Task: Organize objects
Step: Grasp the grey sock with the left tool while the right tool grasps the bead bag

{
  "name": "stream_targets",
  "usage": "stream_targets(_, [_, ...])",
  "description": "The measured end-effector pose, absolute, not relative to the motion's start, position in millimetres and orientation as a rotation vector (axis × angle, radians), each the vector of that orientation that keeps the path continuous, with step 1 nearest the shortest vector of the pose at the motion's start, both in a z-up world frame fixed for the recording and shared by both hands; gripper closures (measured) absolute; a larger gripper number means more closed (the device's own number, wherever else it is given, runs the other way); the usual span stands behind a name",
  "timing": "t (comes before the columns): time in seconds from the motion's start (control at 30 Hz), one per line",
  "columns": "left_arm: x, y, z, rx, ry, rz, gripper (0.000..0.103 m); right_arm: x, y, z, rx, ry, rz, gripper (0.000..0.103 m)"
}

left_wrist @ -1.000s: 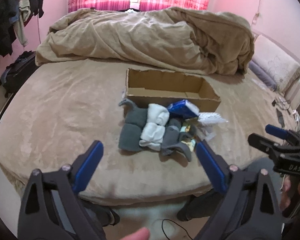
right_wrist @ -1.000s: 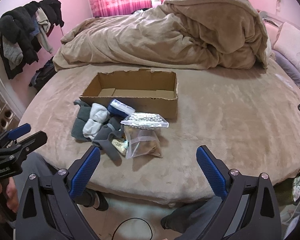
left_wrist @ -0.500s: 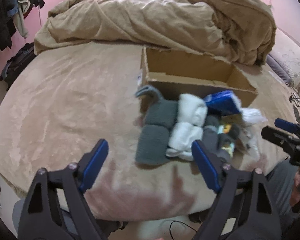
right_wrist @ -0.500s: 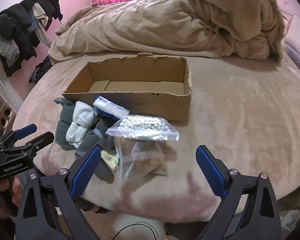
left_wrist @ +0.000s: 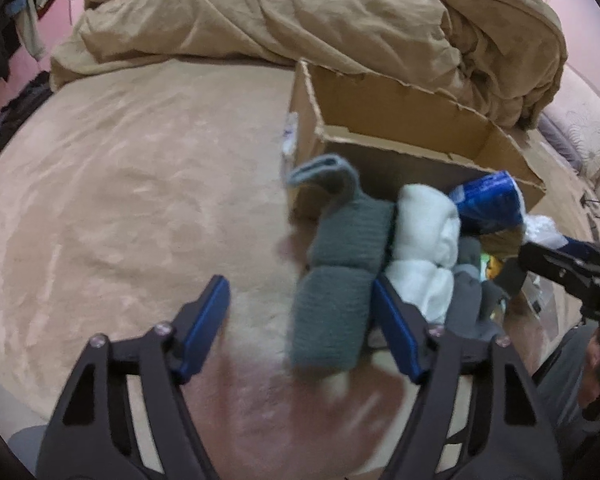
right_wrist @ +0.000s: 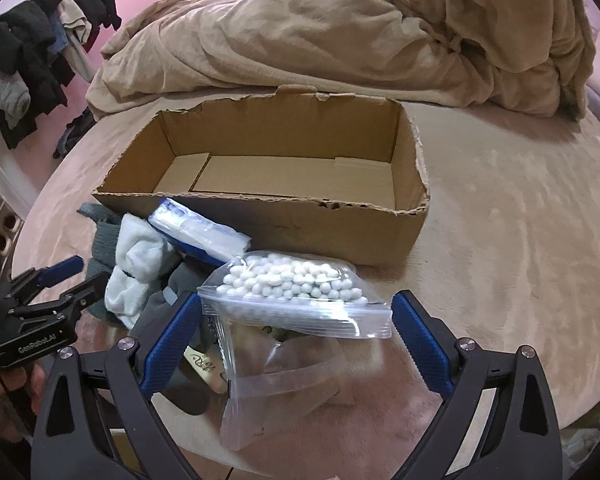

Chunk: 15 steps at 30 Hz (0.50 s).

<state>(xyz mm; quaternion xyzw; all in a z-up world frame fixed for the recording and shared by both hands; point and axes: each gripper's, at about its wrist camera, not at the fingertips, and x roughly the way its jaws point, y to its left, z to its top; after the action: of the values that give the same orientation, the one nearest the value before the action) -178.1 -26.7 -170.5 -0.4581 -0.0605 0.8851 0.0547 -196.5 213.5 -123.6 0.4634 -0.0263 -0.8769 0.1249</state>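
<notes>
An open, empty cardboard box (right_wrist: 380, 236) stands on the round bed; it also shows in the left wrist view (left_wrist: 400, 120). In front of it lies a pile: rolled grey socks (left_wrist: 332, 304), white socks (left_wrist: 424, 236), a blue-and-white packet (left_wrist: 488, 204), and a zip bag of white beads (right_wrist: 292, 280) on top of another clear bag (right_wrist: 276, 384). My left gripper (left_wrist: 300, 324) is open, its right finger against the near grey sock roll. My right gripper (right_wrist: 296, 344) is open, its fingers either side of the bead bag.
A crumpled tan duvet (right_wrist: 340, 28) is heaped behind the box. Dark clothes (right_wrist: 24, 56) hang at the left wall. The tan bed cover (left_wrist: 120, 184) stretches left of the pile. A pillow (left_wrist: 584, 132) lies at the far right.
Both grippers have moved forward and down toward the pile. The left one now reaches the grey socks, the right one now straddles the bead bag. Both stay open.
</notes>
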Motion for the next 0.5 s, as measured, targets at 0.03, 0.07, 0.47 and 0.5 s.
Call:
stream_targets(0.03, [-179.3, -25.8, -171.7, -1.392, -0.190, 2.678, 0.035, -196.6, 213.7, -123.8, 1.345, -0.091, -2.548, 0.014])
stream_targets(0.07, [-180.1, -25.3, -172.6, -1.387, -0.200, 2.668, 0.041, -197.5, 214.0, -124.1, 1.335, -0.105, -2.539, 0.019])
stream_targets(0.47, [-160.3, -14.2, -157.3, -1.283, -0.201, 2.659, 0.071, -192.2, 219.1, -117.0, 1.251, -0.121, -2.542, 0.071])
stream_targets(0.5, [-158.7, -14.9, -155.5, -1.275, -0.201, 2.663, 0.072, -191.1, 221.1, -115.4, 1.240, -0.134, -2.541, 0.071])
